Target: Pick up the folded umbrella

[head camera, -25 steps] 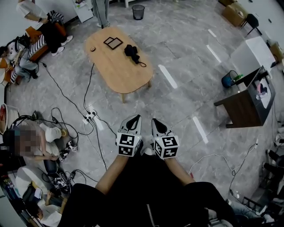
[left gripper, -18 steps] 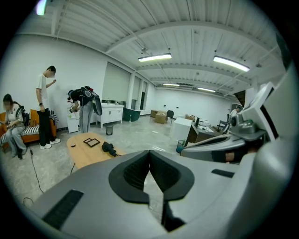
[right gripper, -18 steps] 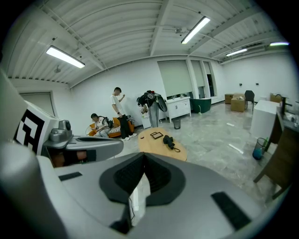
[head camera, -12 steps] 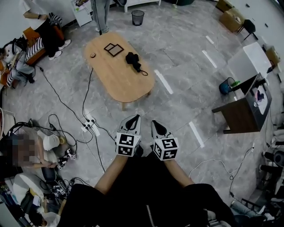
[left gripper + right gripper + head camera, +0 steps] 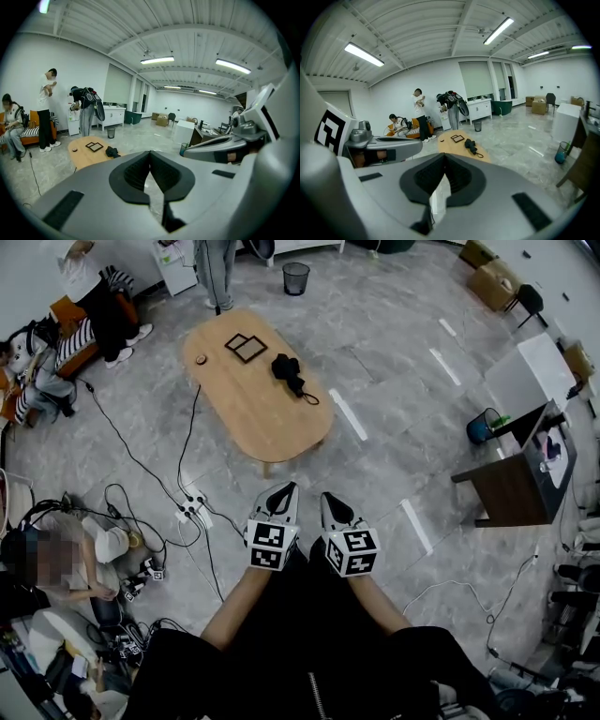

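Across the grey tiled floor [image 5: 394, 427], open room lay in front and to the right of the oval wooden table [image 5: 246, 418]. Short of its near edge, the left gripper [image 5: 284, 491] and right gripper [image 5: 330, 501] hung side by side, each with jaws closed on nothing. The folded umbrella [image 5: 287, 371] lay by the table's right edge, well apart from both.

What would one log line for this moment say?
left gripper: jaws shut, empty | right gripper: jaws shut, empty | folded umbrella: on table, untouched
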A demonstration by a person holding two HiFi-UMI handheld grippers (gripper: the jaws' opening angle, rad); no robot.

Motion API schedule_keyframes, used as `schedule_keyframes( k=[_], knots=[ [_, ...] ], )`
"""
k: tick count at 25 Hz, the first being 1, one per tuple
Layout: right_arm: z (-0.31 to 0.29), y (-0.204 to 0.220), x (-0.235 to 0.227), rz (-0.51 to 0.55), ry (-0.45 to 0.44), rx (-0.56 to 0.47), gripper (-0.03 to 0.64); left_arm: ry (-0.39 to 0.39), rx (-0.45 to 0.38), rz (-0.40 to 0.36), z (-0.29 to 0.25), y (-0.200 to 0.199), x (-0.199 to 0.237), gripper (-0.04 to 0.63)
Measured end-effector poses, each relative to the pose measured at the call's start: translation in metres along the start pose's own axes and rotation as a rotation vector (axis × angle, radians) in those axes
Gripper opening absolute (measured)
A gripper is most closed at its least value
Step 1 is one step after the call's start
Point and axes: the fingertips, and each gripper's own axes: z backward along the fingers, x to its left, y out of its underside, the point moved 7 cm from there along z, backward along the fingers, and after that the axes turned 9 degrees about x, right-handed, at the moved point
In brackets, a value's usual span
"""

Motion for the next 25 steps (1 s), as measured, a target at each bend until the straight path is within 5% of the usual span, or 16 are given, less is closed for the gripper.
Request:
schedule_keyframes(
  k=[15, 25],
  knots=[
    [-0.033, -0.021, -0.022, -0.025, -0.025, 0.032, 0.011, -0.002, 0.067, -0.007, -0.035, -0.009, 0.013, 0.015],
    [-0.085, -0.084, -0.068, 0.010, -0.102, 0.037, 0.011, -0.059, 0.075, 0.020, -0.090, -0.053, 0.031, 0.015]
  ],
)
